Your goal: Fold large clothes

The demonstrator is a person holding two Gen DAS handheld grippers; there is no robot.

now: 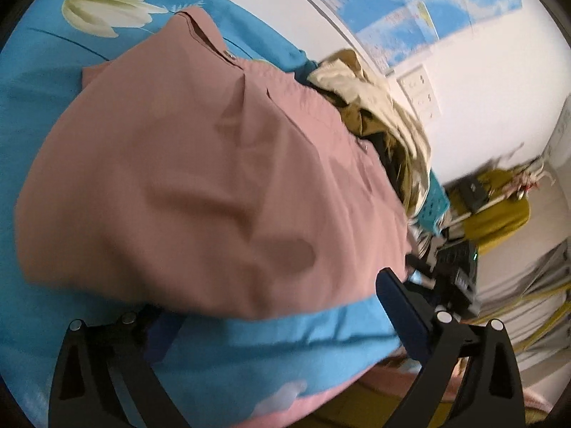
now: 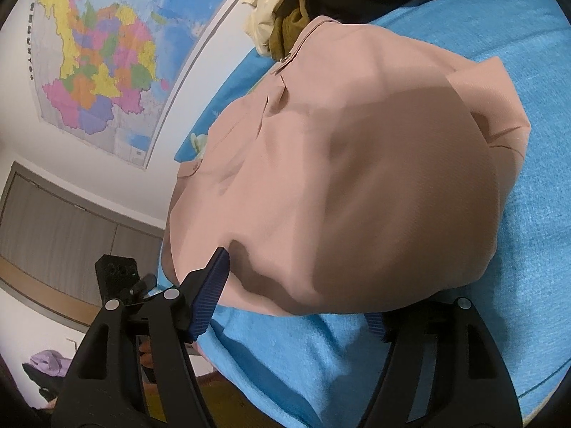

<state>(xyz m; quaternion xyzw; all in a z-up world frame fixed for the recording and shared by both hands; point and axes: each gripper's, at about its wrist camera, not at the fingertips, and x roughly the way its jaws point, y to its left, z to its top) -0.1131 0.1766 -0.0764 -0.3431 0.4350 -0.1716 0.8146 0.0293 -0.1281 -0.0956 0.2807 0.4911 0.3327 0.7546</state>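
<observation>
A large dusty-pink garment (image 1: 200, 185) lies folded over on the blue bed sheet (image 1: 43, 100); it also fills the right wrist view (image 2: 357, 185). My left gripper (image 1: 274, 306) is open at the garment's near edge, which drapes over its left finger, while the right finger (image 1: 399, 306) stands clear beside the cloth. My right gripper (image 2: 299, 292) is open at the near edge too. Its left finger (image 2: 210, 292) touches the cloth and its right finger is partly hidden under the fold.
A heap of beige, olive and dark clothes (image 1: 385, 114) lies beyond the pink garment (image 2: 296, 7). A wall map (image 2: 96, 64) hangs behind the bed. A yellow chair (image 1: 499, 210) and dark equipment (image 1: 460, 267) stand beside the bed.
</observation>
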